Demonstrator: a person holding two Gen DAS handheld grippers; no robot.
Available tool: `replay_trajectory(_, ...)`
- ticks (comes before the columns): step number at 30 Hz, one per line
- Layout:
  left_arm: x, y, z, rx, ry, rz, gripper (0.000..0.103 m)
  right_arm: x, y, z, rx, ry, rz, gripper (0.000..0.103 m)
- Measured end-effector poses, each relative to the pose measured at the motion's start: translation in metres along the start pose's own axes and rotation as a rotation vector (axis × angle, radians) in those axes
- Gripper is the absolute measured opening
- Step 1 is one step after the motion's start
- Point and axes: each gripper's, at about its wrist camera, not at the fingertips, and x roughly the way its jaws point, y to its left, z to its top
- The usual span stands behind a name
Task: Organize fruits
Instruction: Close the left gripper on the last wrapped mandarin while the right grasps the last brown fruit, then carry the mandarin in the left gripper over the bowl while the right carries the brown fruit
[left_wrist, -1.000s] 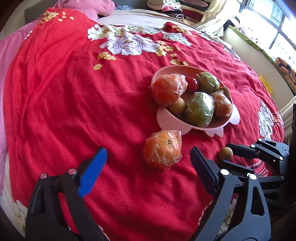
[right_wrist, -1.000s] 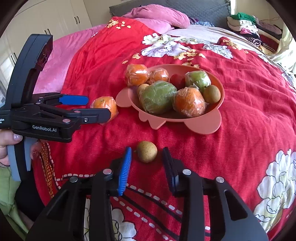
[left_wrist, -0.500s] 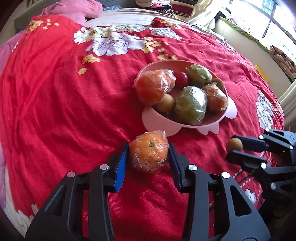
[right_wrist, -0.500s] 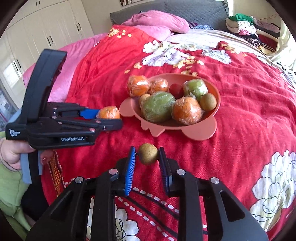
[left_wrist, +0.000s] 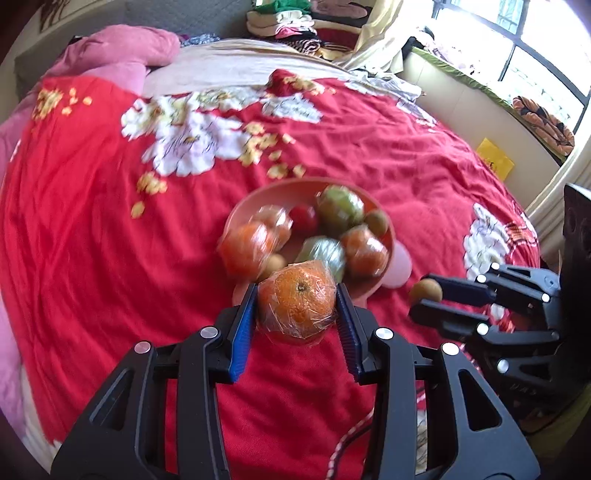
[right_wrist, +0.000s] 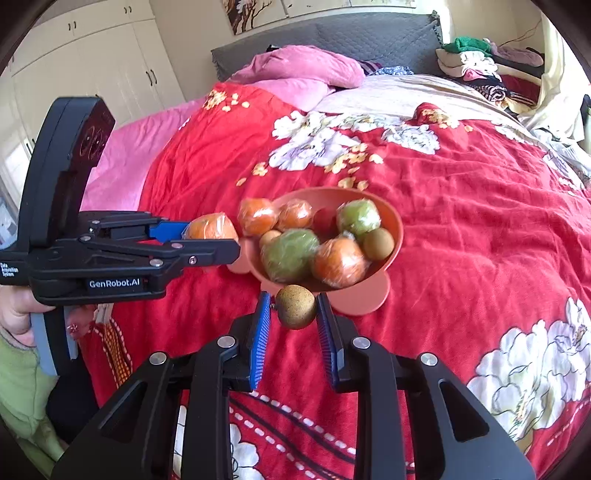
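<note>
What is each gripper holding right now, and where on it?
The left gripper pinches the wrapped orange across its sides. The right gripper pinches the small brown fruit across its sides.

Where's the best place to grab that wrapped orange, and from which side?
Across its widest middle, coming in from the near side and angled down, as the left gripper has it now. The wrapped orange is round and its film looks slippery, so flat jaws seated on opposite flanks, stem end up, should grip most securely.

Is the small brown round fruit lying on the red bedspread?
No, the small brown round fruit is pinched in the right hand-held gripper, lifted.
</note>
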Motion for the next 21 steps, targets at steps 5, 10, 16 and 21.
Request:
replay_trajectory(5, 0.013, -0.009, 0.020, 0.006, 0.006, -0.013, 0.033, -0.005, -0.010, 0.006, 0.013, -0.020, -0.007, 0.024)
replay_trajectory(10, 0.029, -0.016, 0.032, 0.016, 0.025, -0.014, 0.033, -0.007, -0.020, 0.012, 0.020, -0.035, -0.018, 0.024)
replay_trajectory(16, 0.041, -0.016, 0.040, 0.016, 0.041, -0.013, 0.033, -0.004, -0.033, 0.020, 0.025, -0.044, -0.031, 0.024)
replay_trajectory(21, 0.049, -0.016, 0.043, 0.016, 0.051, -0.011, 0.033, 0.000, -0.040, 0.024, 0.031, -0.044, -0.030, 0.024)
